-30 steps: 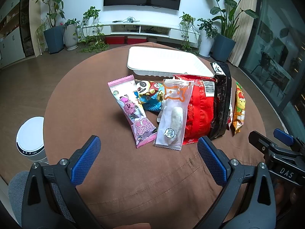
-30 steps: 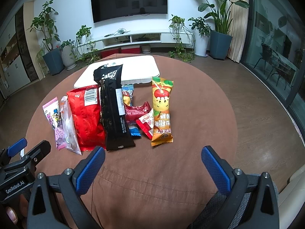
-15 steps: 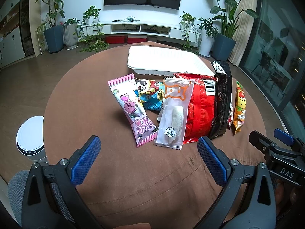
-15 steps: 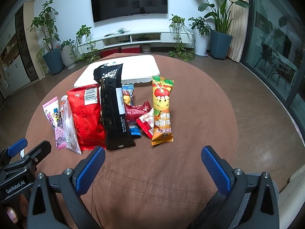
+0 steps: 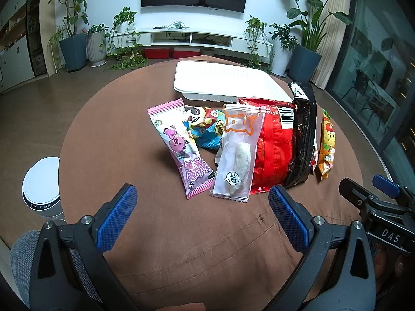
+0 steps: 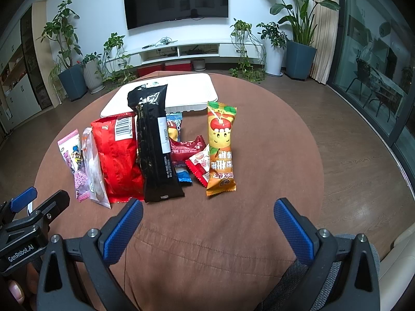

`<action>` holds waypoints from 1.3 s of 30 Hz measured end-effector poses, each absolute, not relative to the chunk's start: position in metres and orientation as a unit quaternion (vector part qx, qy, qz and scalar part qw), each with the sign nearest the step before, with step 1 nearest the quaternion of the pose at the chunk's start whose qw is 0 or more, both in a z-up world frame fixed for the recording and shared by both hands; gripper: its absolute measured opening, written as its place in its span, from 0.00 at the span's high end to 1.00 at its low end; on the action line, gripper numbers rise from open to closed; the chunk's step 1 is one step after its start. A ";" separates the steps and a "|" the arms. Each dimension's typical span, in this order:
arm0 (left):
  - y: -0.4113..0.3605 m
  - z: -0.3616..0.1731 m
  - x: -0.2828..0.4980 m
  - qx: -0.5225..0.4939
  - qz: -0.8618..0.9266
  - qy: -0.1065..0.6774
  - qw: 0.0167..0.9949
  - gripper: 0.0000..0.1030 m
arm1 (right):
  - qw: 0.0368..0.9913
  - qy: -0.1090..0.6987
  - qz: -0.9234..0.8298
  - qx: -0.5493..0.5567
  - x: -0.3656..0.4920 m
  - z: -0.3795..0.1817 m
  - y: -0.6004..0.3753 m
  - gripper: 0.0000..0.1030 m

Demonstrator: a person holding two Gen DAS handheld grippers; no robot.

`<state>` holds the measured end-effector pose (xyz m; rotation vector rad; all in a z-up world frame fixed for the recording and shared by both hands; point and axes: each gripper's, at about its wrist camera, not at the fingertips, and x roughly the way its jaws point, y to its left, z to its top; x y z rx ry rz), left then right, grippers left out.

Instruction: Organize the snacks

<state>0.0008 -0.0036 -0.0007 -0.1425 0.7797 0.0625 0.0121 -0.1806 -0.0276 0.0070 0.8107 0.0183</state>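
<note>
1. Snack packets [image 6: 155, 153] lie mid-table in a row, near side of the white tray [image 5: 225, 83].
2. We hold the left gripper [image 5: 202, 217] and right gripper [image 6: 207, 228] spread wide, empty.
3. Tool labels read "DAS" and "GenRobot.AI".

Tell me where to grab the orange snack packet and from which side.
Grip the orange snack packet across its near crimped end, coming from the near side with the right gripper. It lies flat and lengthwise, its right edge clear, small red packets crowding its left.
</note>
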 end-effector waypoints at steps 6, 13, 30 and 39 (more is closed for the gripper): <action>0.003 -0.005 -0.001 -0.093 0.021 0.376 0.922 0.00 | 0.919 0.394 0.009 0.010 0.011 -0.030 -0.180 0.00; 0.003 -0.008 -0.013 -0.020 0.029 0.345 0.938 0.00 | 0.922 0.385 0.018 0.037 0.010 -0.037 -0.191 0.00; 0.055 -0.023 0.056 -0.152 0.028 0.411 0.898 0.00 | 0.909 0.406 0.041 0.091 0.028 -0.044 -0.219 0.12; 0.056 -0.037 0.091 -0.173 -0.014 0.424 0.889 0.36 | 0.909 0.403 0.061 0.083 0.028 -0.044 -0.221 0.21</action>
